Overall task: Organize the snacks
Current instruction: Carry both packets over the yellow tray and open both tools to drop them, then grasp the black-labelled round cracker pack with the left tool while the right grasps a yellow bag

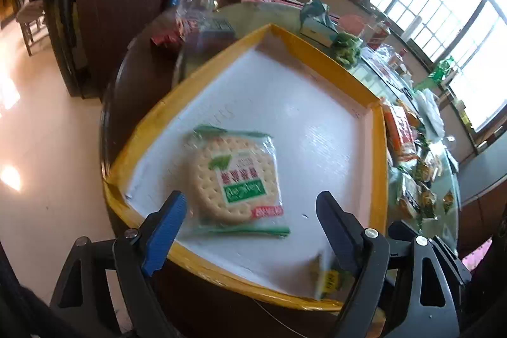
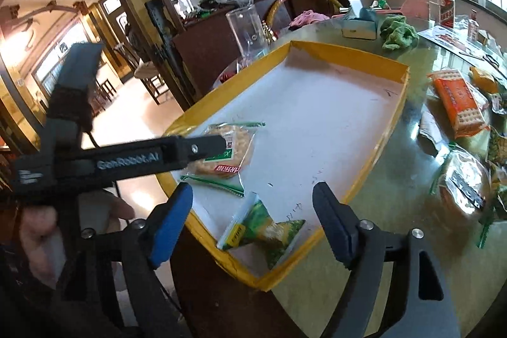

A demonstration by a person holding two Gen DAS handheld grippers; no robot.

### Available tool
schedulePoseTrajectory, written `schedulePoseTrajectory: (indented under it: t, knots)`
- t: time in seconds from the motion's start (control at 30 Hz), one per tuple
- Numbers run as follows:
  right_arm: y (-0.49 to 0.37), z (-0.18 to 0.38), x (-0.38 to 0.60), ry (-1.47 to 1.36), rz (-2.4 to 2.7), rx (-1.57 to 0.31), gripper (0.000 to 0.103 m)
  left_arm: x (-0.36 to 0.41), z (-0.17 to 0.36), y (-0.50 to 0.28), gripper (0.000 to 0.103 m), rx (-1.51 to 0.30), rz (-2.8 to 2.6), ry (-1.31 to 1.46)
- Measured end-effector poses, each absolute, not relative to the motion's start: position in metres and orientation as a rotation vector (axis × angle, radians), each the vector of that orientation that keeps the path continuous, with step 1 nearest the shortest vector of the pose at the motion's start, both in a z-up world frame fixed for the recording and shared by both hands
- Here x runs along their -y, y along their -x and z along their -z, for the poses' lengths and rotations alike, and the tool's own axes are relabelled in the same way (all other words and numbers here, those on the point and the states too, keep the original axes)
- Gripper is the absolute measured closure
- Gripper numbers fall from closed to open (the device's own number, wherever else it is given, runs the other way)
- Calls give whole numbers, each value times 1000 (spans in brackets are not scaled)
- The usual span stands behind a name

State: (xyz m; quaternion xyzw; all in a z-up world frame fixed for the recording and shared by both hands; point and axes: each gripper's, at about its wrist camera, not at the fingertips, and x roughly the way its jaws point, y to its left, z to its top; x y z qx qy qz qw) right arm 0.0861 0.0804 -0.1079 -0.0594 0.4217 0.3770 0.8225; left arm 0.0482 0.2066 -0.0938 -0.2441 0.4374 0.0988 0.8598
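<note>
A yellow-rimmed tray [image 1: 320,53] with a white floor sits on the table; it also shows in the right wrist view [image 2: 348,53]. A round cracker pack [image 1: 234,176] lies flat in the tray, just ahead of my open, empty left gripper [image 1: 250,208]. In the right wrist view the cracker pack [image 2: 231,148] is partly hidden by the left gripper's body [image 2: 133,160]. A small green snack packet [image 2: 266,230] lies in the tray's near corner, below my open, empty right gripper [image 2: 253,205]; it shows at the left wrist view's bottom [image 1: 326,277].
Several loose snacks lie on the glass table right of the tray: an orange cracker pack [image 2: 459,103] and a round pack [image 2: 462,182]. Behind the tray stand a clear plastic jar [image 2: 247,27], a tissue box [image 2: 361,21] and a green cloth [image 2: 397,32].
</note>
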Motion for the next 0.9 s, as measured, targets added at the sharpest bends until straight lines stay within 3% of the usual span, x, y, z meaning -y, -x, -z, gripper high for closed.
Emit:
schedulePoseTrajectory:
  t: [0.17, 0.5, 0.7, 0.9]
  knots:
    - [-88, 102, -59, 64, -784, -905, 22, -194, 92, -50, 19, -929, -270, 437]
    - [-95, 92, 1, -60, -723, -886, 17, -190, 75, -28, 18, -753, -221, 623]
    - [-104, 94, 57, -140, -663, -899, 16, -152, 52, -29, 17, -695, -154, 519]
    - [-112, 94, 119, -206, -548, -887, 16, -97, 43, -52, 17, -766, -31, 383]
